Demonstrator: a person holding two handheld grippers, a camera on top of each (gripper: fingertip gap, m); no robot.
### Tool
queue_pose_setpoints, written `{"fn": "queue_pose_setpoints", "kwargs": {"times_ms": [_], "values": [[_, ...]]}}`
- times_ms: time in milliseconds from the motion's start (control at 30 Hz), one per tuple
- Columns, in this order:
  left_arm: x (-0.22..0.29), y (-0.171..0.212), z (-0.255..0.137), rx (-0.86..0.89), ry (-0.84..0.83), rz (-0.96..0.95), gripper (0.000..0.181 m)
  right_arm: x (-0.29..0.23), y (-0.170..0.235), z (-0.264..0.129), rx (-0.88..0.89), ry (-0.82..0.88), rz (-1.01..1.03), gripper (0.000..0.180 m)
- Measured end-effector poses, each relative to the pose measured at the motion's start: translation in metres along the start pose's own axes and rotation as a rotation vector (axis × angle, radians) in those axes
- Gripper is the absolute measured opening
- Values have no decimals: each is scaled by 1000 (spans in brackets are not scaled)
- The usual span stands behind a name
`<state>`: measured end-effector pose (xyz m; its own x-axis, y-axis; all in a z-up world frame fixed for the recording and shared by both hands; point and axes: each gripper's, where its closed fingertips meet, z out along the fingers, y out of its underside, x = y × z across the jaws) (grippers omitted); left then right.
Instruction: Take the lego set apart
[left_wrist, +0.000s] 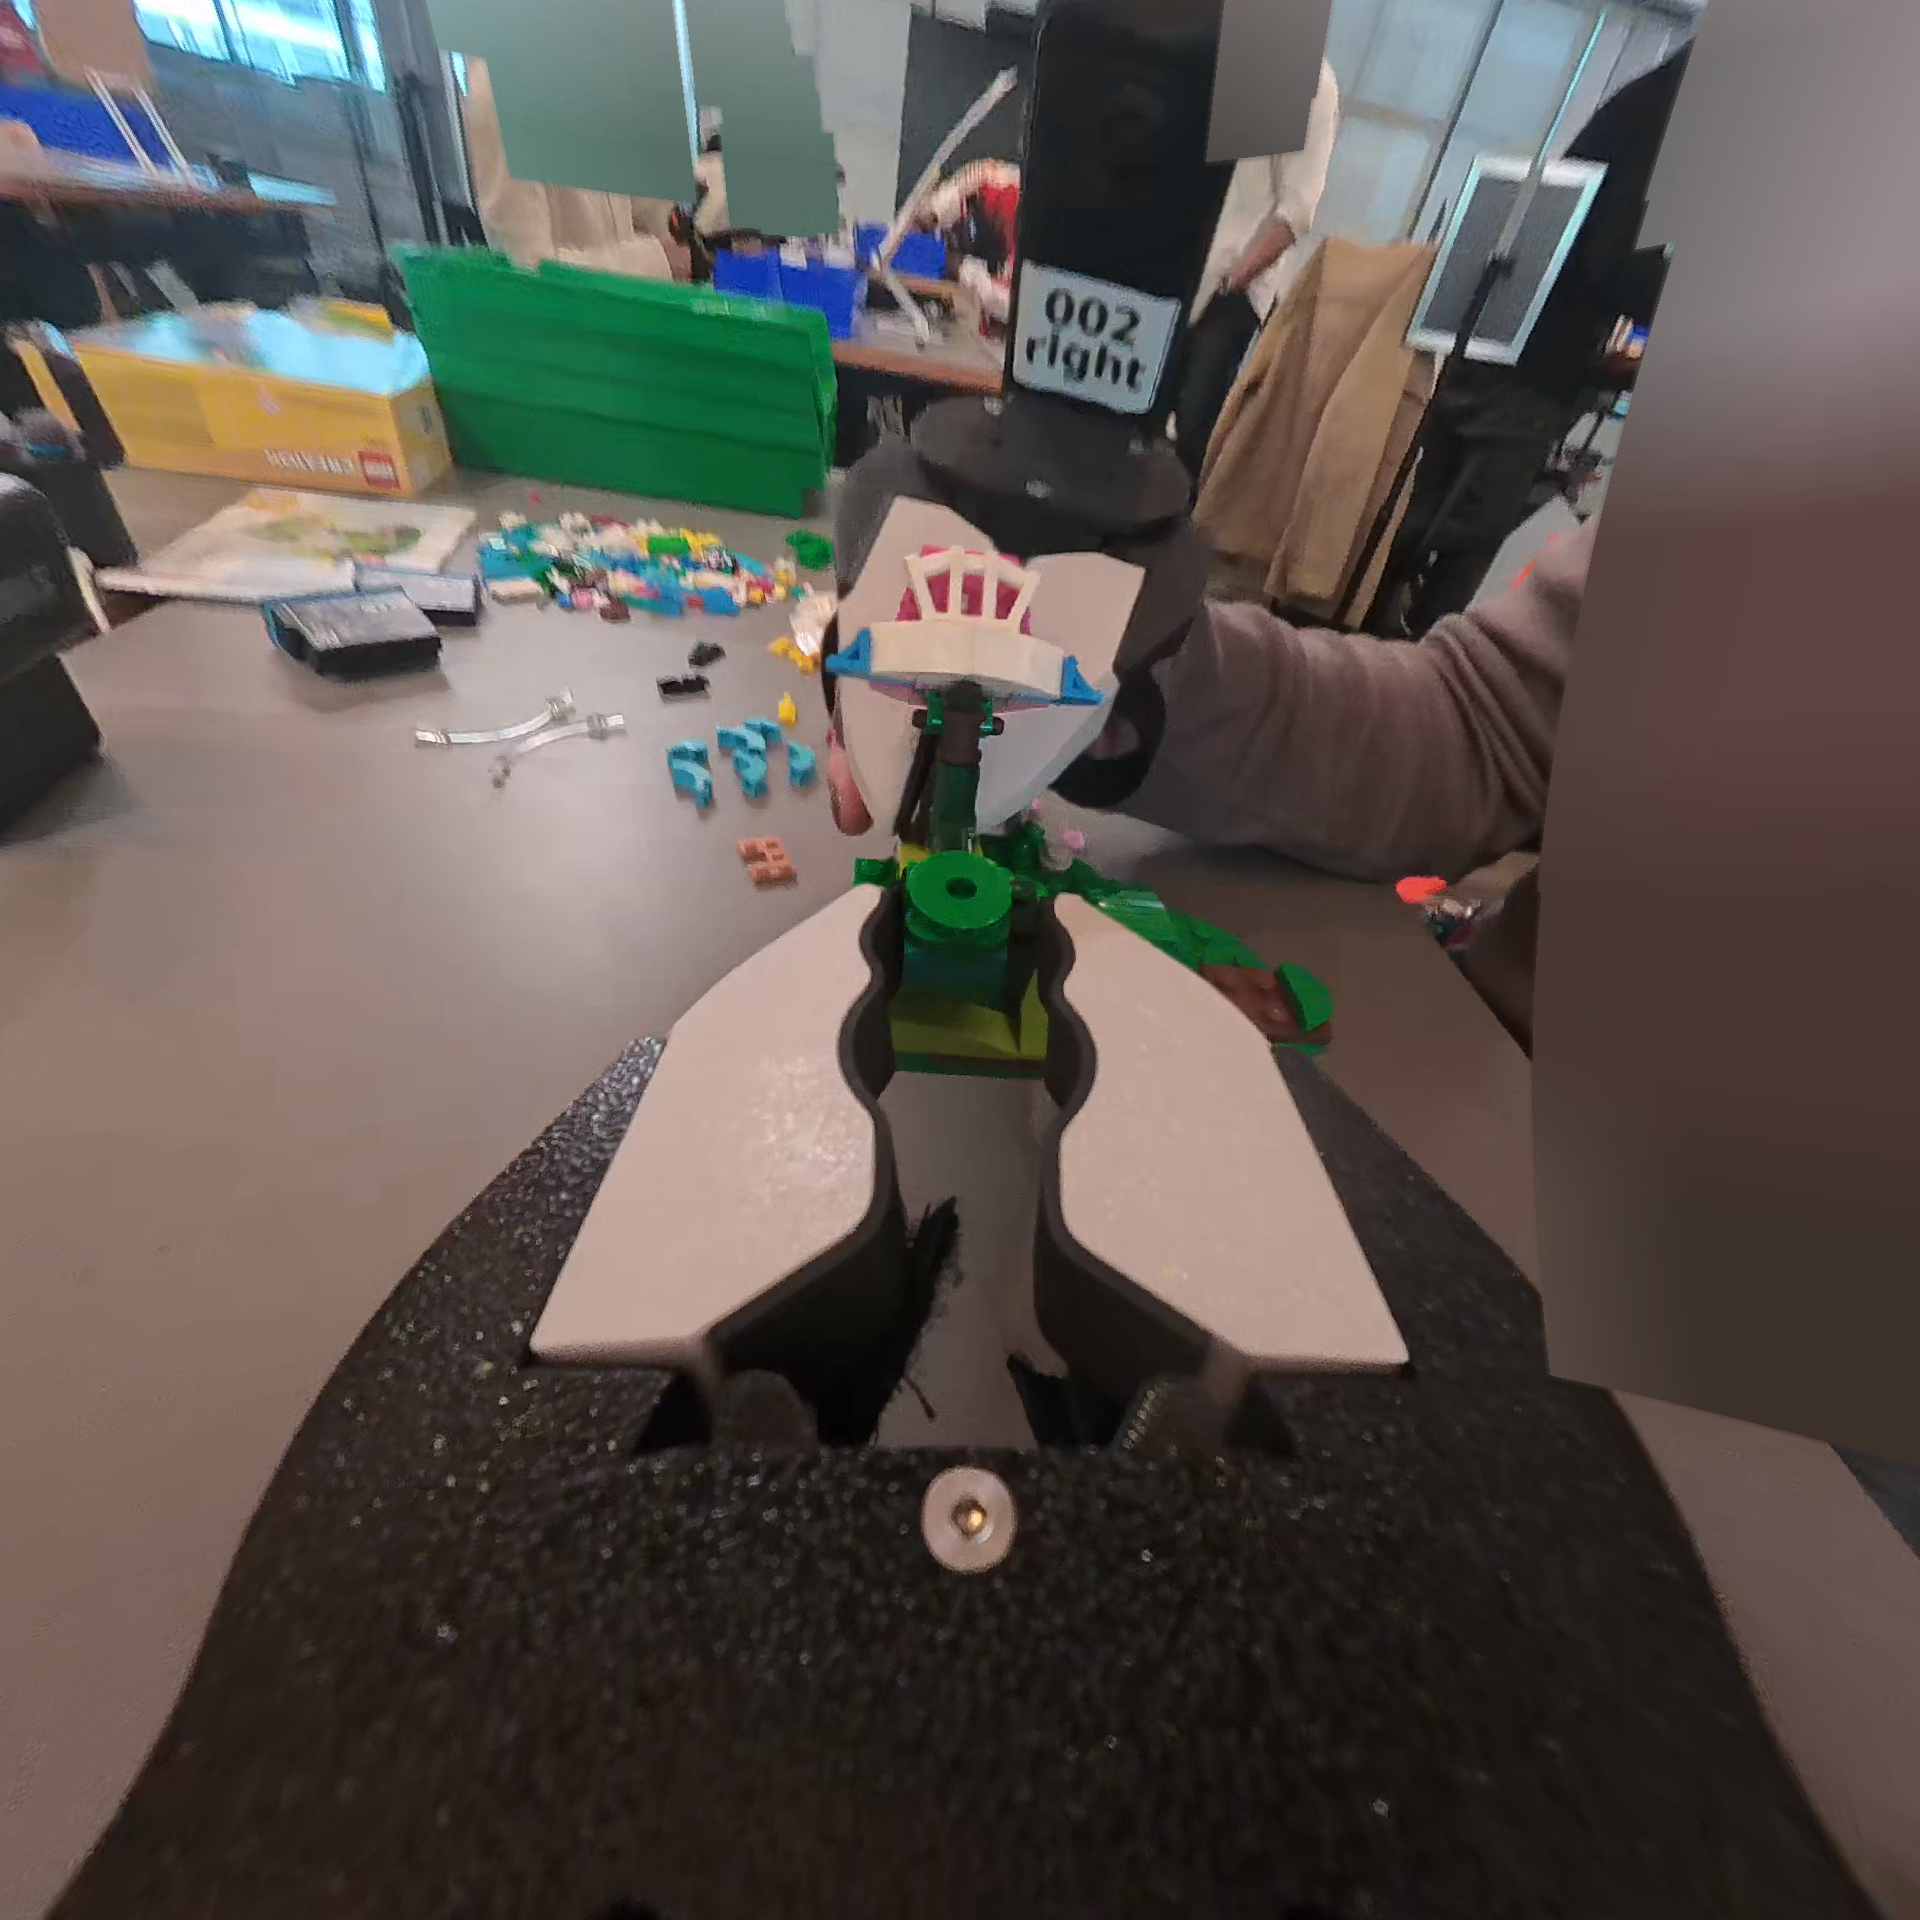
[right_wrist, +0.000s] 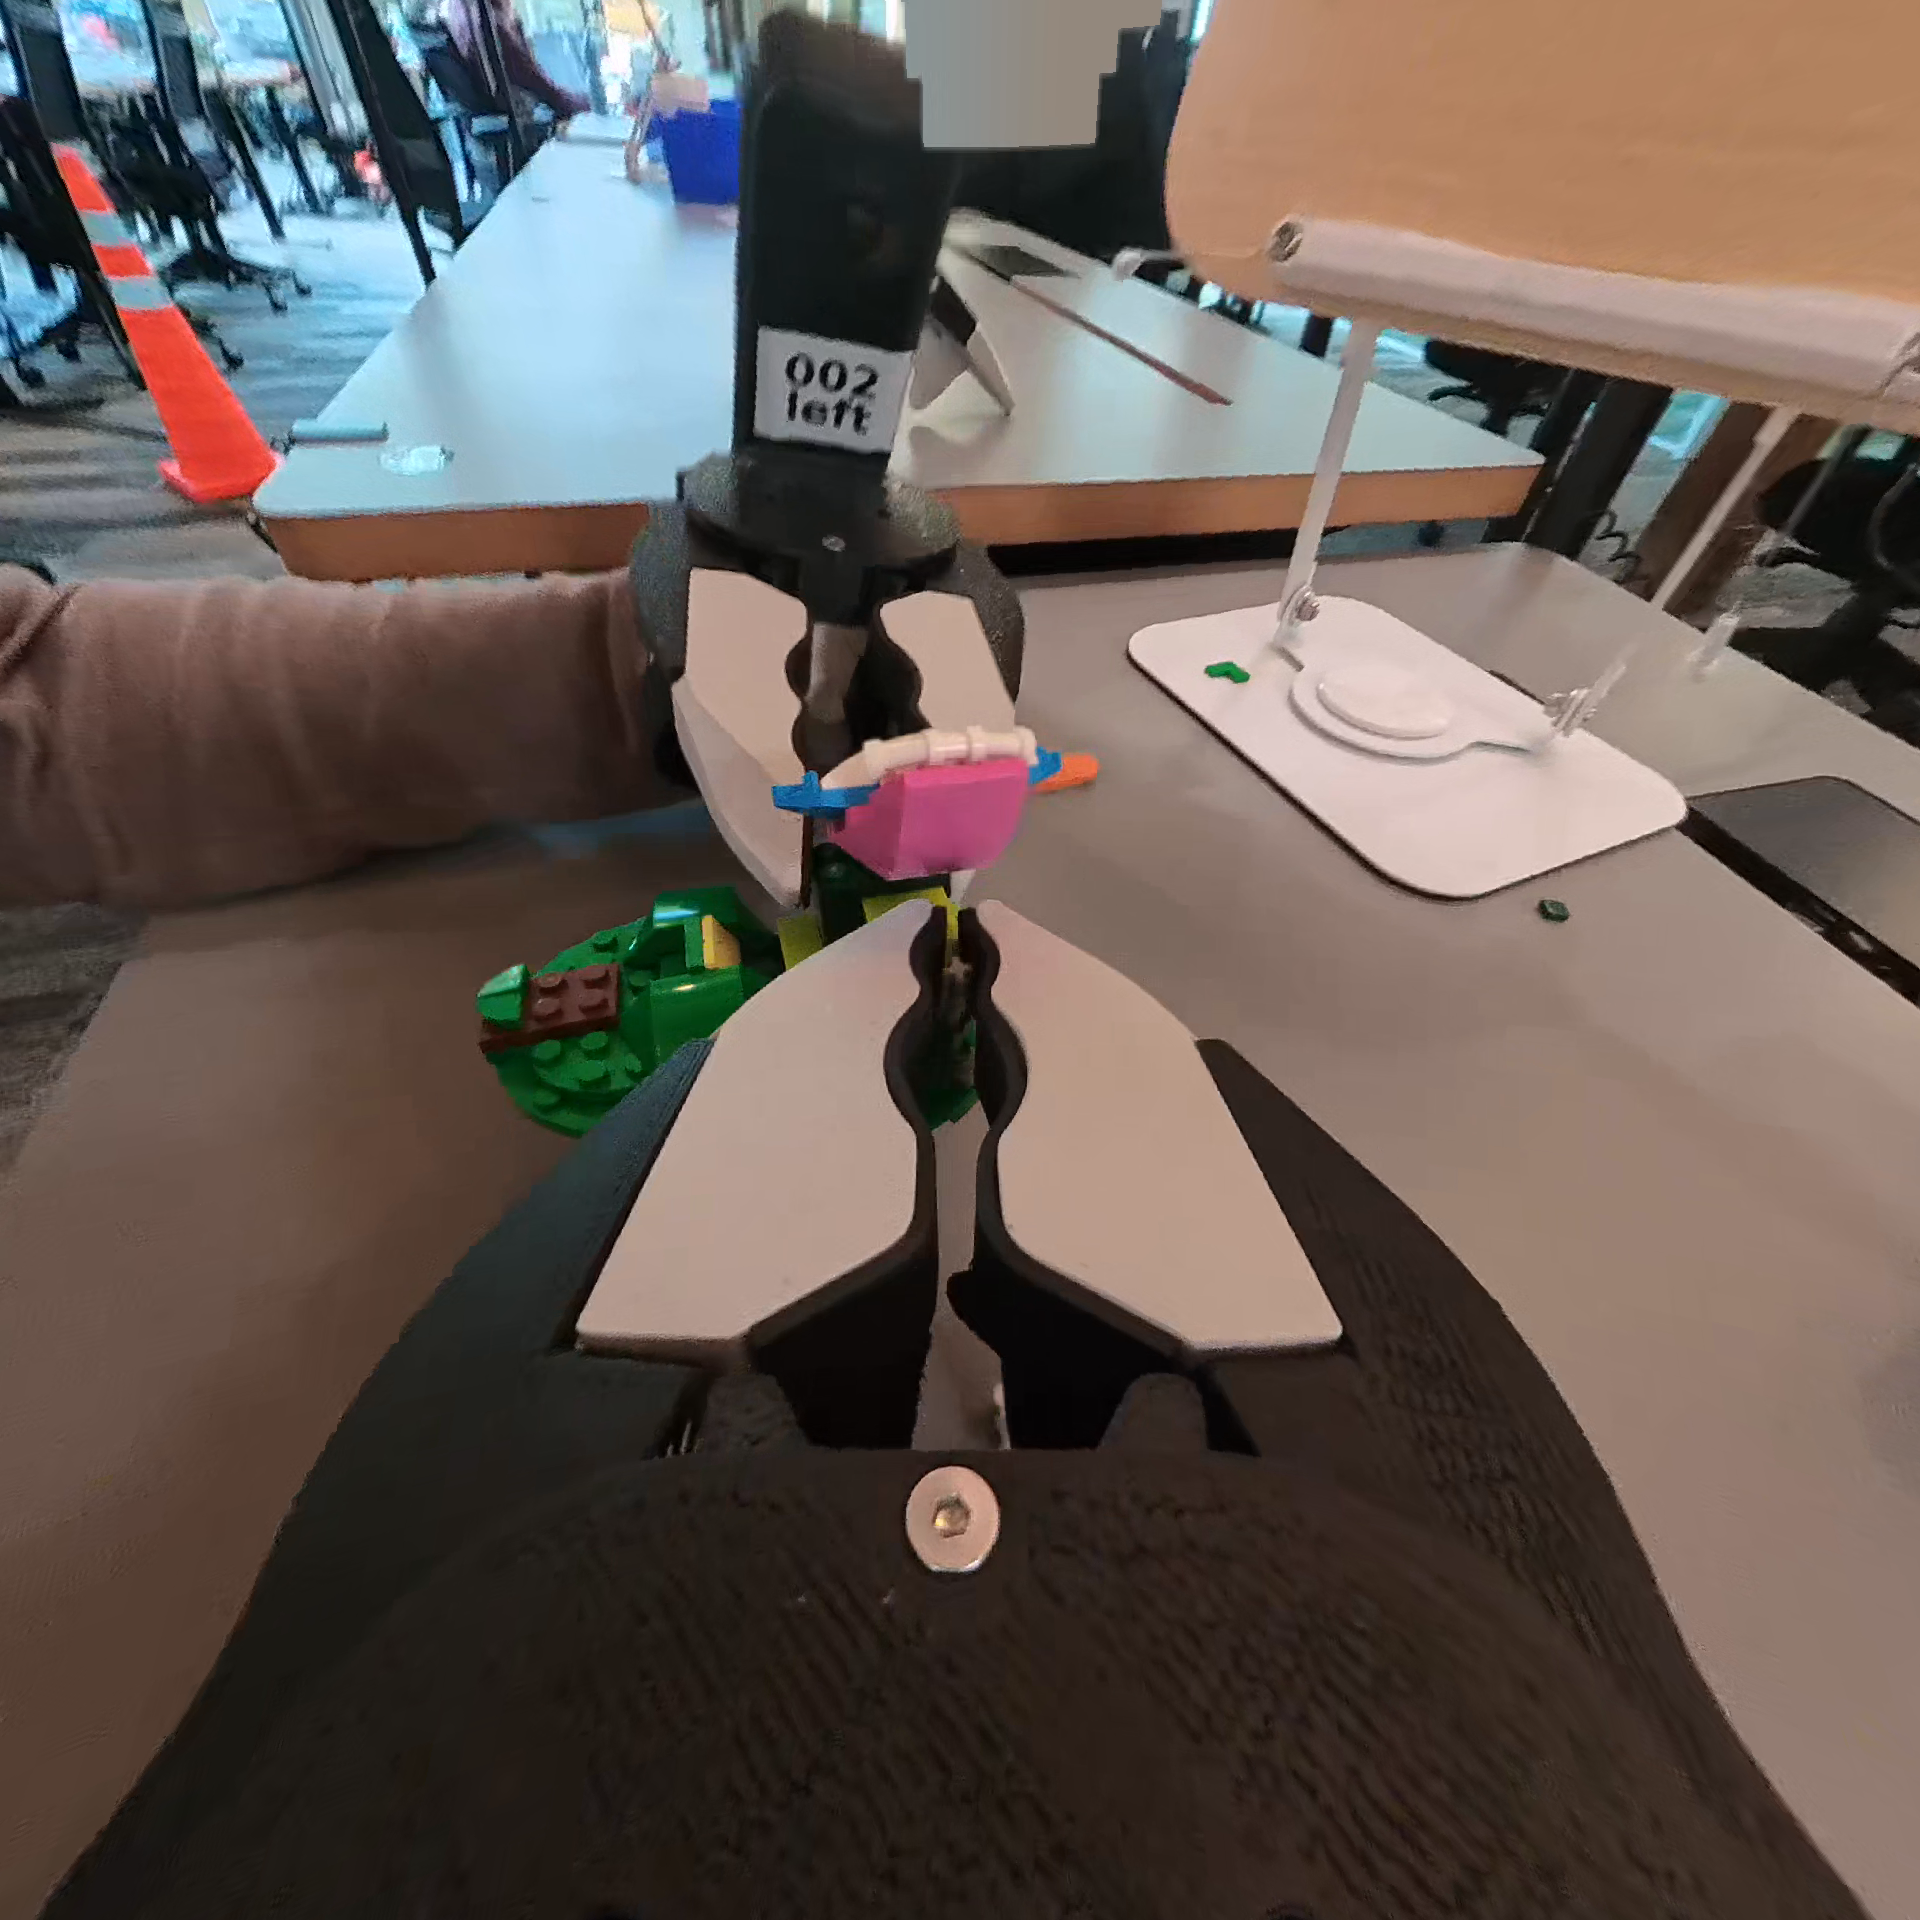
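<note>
I have the left gripper (left_wrist: 966, 935) pinching the lower part of the lego set (left_wrist: 961, 935) on the grey table (left_wrist: 312, 1039), its two white fingers (left_wrist: 774, 1122) closed against the stack of green, blue and lime bricks that carries a round green stud piece on top. From my left wrist view the set sits dead centre, at about 12 o'clock just past the fingertips, with a green leafy base and a brown plate trailing off toward 2 o'clock. The right gripper (right_wrist: 951, 925) comes at the set from the opposite side; its fingers are pressed nearly together on something thin and yellow-green at the tips, though I cannot tell exactly which piece. Above both sits the set's upper part, a pink and white basket-like piece (right_wrist: 935, 805) with blue tips on a dark stem. In the left view, a heap of loose bricks (left_wrist: 634, 577) lies at 11 o'clock, a few light blue curved pieces (left_wrist: 738, 753) nearer in, a clear curved part (left_wrist: 520, 732) at 10 o'clock, and a yellow box (left_wrist: 260, 416) farther back. In the right view, a white stand base (right_wrist: 1403, 738) sits at 2 o'clock.
</note>
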<state>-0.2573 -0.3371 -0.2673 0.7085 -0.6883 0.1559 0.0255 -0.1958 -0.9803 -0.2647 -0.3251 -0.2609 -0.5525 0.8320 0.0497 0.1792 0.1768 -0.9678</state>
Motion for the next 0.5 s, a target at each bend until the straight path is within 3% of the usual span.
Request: {"fn": "queue_pose_setpoints", "kwargs": {"times_ms": [167, 267, 500], "values": [[3, -30, -9, 182, 17, -17, 24, 2, -25, -2, 193, -49, 218, 1], [-3, -25, -10, 146, -33, -15, 24, 5, -22, -4, 175, -33, 206, 25], [-1, -6, -3, 0, -30, -25, 24, -1, -18, -6, 117, -23, 78, 40]]}}
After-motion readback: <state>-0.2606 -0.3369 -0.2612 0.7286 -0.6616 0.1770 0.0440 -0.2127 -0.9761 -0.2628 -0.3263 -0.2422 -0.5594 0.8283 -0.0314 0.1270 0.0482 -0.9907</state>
